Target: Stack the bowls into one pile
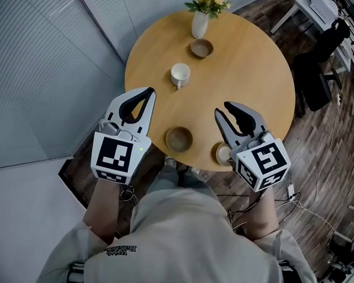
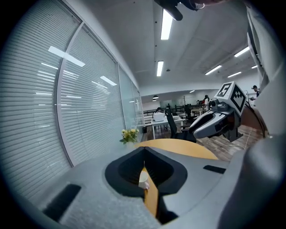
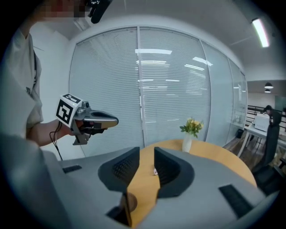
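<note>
Status: stacking not started; no bowl rests in another.

- Near bowl [image 1: 179, 139]: brown, alone at the near edge of the desk [image 1: 249, 65], between the two tools.
- Far bowl [image 1: 201, 48]: just beside the vase [image 1: 199, 24], well apart from the near bowl. A white cup [image 1: 180, 74] stands between them.
- Pale vessel [image 1: 223, 152]: near right edge, partly hidden; bowl or cup cannot be determined.
- Left tool [image 1: 148, 92]: clenched, tips touching, carrying nothing.
- Right tool [image 1: 223, 109]: released, jaws slightly apart, nothing between them.

Remaining: every pick and placement.
</note>
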Tool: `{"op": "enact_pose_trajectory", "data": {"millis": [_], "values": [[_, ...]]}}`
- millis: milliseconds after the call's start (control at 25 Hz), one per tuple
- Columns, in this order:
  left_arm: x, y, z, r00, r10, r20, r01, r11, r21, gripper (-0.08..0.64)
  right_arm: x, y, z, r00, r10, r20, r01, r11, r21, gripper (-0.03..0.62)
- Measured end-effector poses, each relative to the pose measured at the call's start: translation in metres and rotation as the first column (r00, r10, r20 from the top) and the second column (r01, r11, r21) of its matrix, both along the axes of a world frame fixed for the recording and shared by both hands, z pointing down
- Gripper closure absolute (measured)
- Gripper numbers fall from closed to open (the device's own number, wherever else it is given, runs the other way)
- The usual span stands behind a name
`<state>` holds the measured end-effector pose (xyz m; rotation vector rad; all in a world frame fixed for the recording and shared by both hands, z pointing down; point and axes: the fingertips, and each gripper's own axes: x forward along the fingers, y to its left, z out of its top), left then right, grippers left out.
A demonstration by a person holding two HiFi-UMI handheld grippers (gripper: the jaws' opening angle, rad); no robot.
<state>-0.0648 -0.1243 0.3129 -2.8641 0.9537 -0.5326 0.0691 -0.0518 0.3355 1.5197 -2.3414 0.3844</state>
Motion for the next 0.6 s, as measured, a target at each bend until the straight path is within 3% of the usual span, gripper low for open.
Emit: {"op": "enact_pose_trajectory", "data": {"millis": [320, 600], "values": [[-0.009, 0.000, 0.058, 0.999, -0.046, 0.013, 0.047, 0.992, -0.119, 0.538, -0.025, -0.009, 0.063, 0.997, -0.074, 0.021, 0.076, 0.990, -0.118, 0.504], [-0.027, 0.000, 0.128, 0.994, -0.068, 0.085, 0.084, 0.975, -0.204, 0.538, -0.037, -0.001, 0.129, 0.992, -0.120, -0.033, 0.108, 0.965, -0.241, 0.504]]}}
